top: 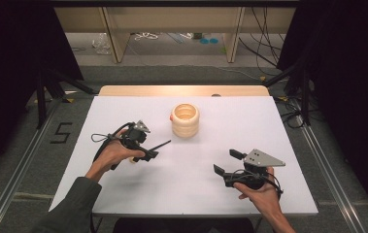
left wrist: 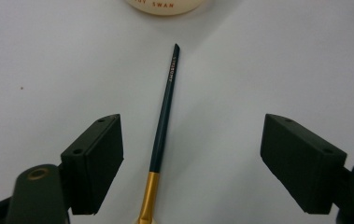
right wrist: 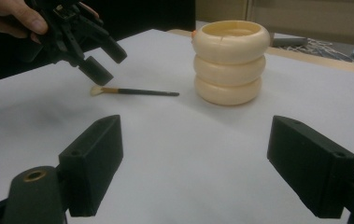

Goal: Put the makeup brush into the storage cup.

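1. Lying flat on white counter (top: 269, 145), between spread jaws of left tool (left wrist: 191, 154): makeup brush (left wrist: 165, 109). Not gripped.
2. Running lengthwise w/ jaws: handle tip pointing toward cream ribbed holder (top: 185, 120), bristle end nearest tool.
3. Hovering well apart, jaws also spread, holding nothing: right tool (right wrist: 209, 165). Left nearer.

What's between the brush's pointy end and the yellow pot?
Nothing: bare white table separates the brush tip from the pot, clearest in the right gripper view.

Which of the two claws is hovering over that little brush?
The left claw, open above the makeup brush lying flat on the table. The right claw hangs apart, over bare white tabletop.
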